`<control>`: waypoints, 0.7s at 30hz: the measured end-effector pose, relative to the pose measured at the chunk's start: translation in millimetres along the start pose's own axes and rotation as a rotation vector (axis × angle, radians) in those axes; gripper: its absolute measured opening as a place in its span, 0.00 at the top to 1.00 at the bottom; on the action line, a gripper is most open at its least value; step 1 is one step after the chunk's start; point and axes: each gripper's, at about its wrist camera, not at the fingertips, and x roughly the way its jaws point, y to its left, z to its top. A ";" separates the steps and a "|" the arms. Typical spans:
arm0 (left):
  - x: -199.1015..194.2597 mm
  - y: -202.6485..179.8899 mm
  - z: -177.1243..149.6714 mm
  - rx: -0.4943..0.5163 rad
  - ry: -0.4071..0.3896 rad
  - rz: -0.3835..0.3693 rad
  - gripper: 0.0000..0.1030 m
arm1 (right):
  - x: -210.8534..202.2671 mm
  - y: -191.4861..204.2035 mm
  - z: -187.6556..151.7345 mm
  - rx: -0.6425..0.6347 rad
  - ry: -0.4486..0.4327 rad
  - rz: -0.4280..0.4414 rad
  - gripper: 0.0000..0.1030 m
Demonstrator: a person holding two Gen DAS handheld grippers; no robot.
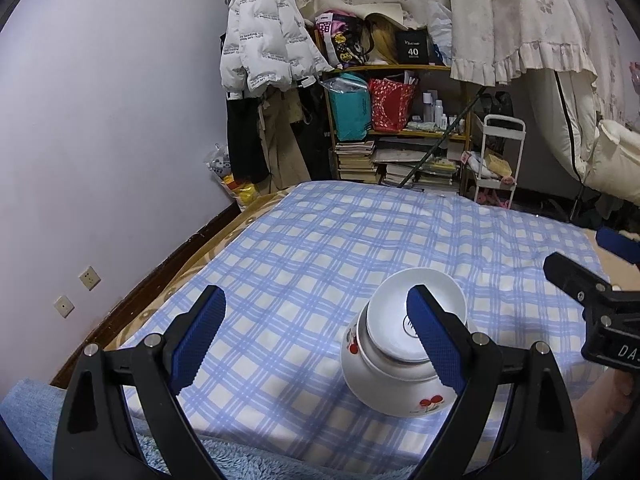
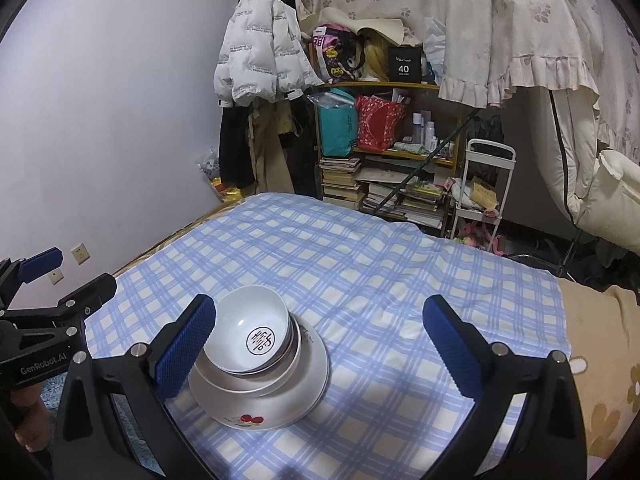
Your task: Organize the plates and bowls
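A stack of white bowls stands on the blue checked cloth. The largest bowl, painted with red cherries, is at the bottom, and a small bowl with a round black mark inside sits on top. My left gripper is open, with its right finger in front of the stack and nothing between the fingers. My right gripper is open too. Its left finger overlaps the stack's left side in that view, and the bowls lie partly between the fingers.
The cloth covers a bed next to a pale wall. Behind it stand a cluttered bookshelf, a hanging white jacket and a small white cart. A blue fluffy blanket lies at the near edge.
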 end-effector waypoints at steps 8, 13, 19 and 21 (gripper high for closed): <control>1.6 -0.1 -0.4 -0.003 -0.006 -0.009 0.12 | 1.9 -0.1 -0.1 -0.006 0.001 0.000 0.00; -2.4 -0.6 0.1 0.000 -0.027 -0.006 0.12 | 1.2 -0.1 0.0 -0.006 0.000 -0.003 0.00; -3.6 0.4 0.9 -0.008 -0.031 0.002 0.12 | 1.7 -1.3 0.3 -0.007 0.000 -0.002 0.00; -2.7 1.3 1.2 -0.013 -0.030 0.004 0.12 | 1.7 -1.5 0.4 -0.008 0.000 -0.002 0.00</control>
